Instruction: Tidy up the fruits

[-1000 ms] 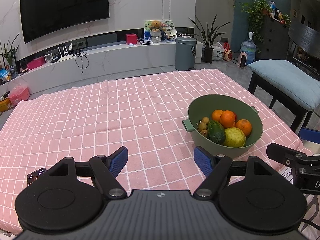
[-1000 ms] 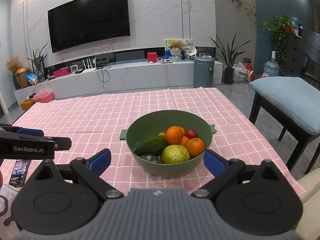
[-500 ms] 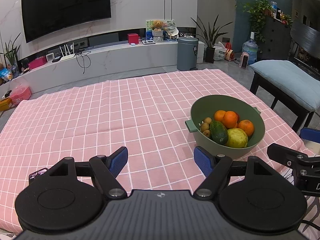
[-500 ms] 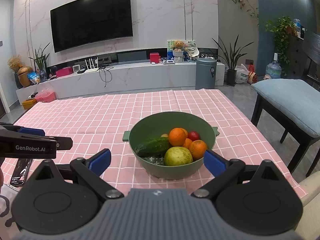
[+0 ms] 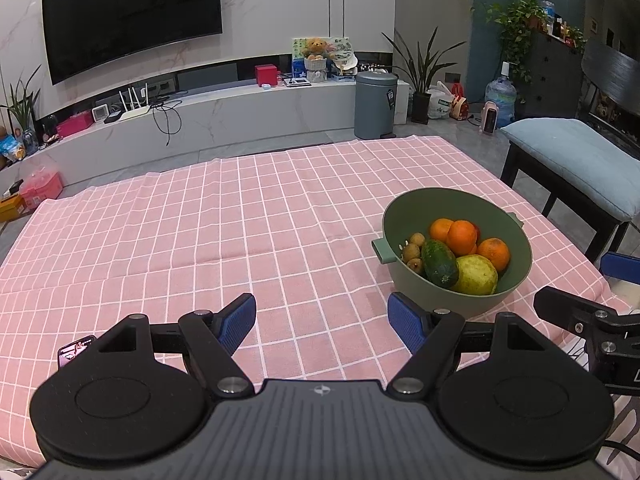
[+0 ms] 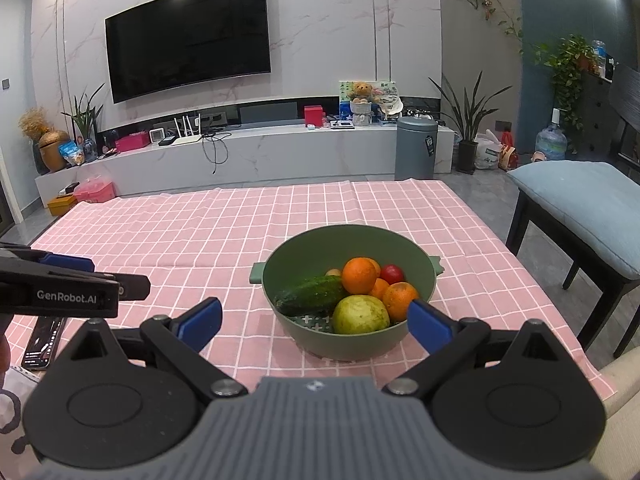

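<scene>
Lettering "GenRobot.AI" marks left gripper (image 6: 68, 276) beside bowl (image 6: 304, 252).

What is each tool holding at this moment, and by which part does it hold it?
Nothing is held. The left tool and the right tool are both open and empty, and all the fruit lies in the green bowl.

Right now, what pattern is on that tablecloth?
Pink with a white grid check on the tablecloth, clearest from the left wrist view.

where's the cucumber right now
In the right wrist view the cucumber lies in the green bowl, on its left side, beside the yellow-green fruit and below the top orange.
</scene>
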